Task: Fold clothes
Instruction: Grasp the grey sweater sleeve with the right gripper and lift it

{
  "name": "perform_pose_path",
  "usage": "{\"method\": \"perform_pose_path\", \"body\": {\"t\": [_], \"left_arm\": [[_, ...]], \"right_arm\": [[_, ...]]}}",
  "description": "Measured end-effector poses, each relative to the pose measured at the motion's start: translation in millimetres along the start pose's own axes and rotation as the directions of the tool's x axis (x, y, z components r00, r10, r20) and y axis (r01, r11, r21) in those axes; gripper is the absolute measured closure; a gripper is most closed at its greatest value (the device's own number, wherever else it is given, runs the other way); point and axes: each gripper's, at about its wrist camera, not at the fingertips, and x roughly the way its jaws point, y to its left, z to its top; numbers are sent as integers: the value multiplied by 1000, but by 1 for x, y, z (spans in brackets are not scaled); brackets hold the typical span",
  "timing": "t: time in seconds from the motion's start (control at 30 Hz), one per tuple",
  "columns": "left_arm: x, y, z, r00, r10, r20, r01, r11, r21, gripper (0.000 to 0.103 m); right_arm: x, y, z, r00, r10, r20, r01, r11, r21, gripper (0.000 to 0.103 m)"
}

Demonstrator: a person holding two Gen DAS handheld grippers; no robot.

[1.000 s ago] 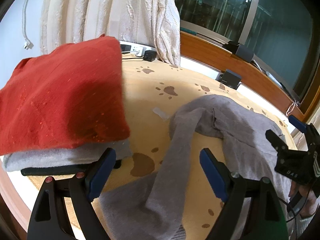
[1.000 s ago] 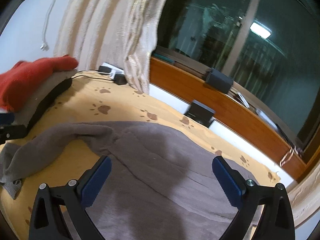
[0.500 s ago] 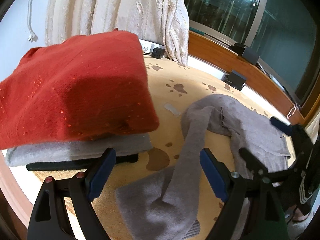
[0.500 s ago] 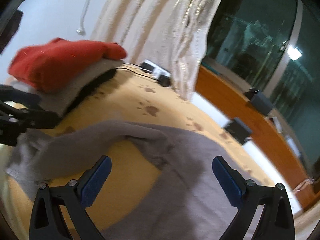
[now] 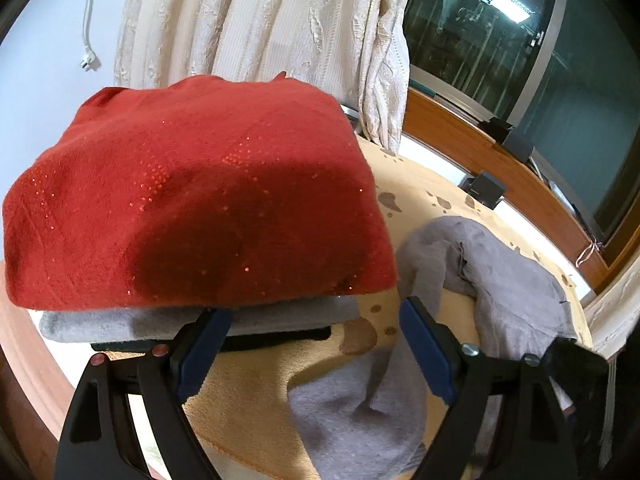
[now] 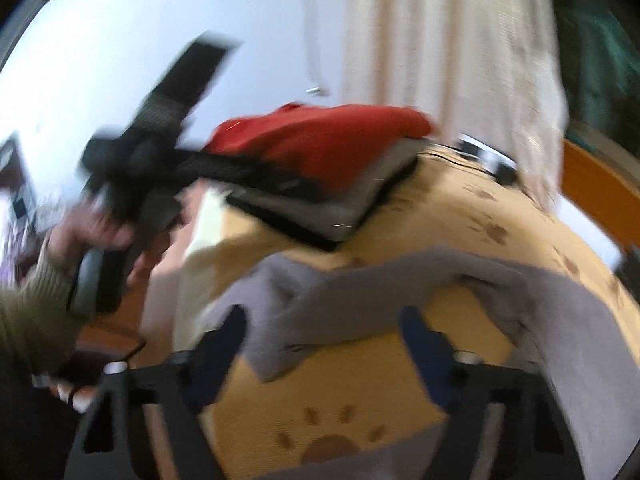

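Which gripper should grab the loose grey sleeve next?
Right, probably. The right gripper hangs open directly over the grey sleeve. The left gripper is open too, but faces the folded stack.

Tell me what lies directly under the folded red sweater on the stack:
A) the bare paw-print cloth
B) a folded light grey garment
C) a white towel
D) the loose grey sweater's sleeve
B: the red sweater rests on a folded light grey garment, with a black layer beneath.
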Motion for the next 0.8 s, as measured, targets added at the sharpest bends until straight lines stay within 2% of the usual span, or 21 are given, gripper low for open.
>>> {"method": "perform_pose_path", "body": {"t": [0.03,0.17,0.37,0.47,0.5,0.57,0.6,0.63,0.7,0.8], "left_arm": [[0,0,0,1000,0,1,0,1000,0,15],[-2,5,2,1000,0,10,0,1000,-13,15],[-3,14,6,1000,10,15,-9,999,-36,15],[-5,14,7,1000,19,20,-19,999,-28,15],[-6,14,7,999,26,24,-25,999,-23,15],[-6,14,9,998,45,33,-44,999,-13,15],[-6,14,9,998,54,36,-54,999,-8,15],[-5,13,9,997,63,38,-63,998,-3,14],[-5,11,9,995,83,45,-84,996,12,14],[-5,5,9,990,122,65,-125,991,40,14]], "right_arm": [[4,9,1,1000,4,-17,-5,999,-46,44],[21,45,-2,997,18,-72,-33,979,-202,46],[47,83,-4,994,-59,-93,14,907,-421,48],[64,89,-3,989,-92,-115,28,884,-466,48],[66,87,-2,989,-78,-122,16,893,-449,48],[69,79,2,987,-40,-153,-22,923,-385,56],[69,74,4,986,-21,-164,-38,936,-351,70],[70,69,5,986,-12,-169,-43,948,-317,79],[68,57,8,986,11,-168,-52,968,-244,88],[59,39,13,990,33,-135,-51,990,-135,88]]}}
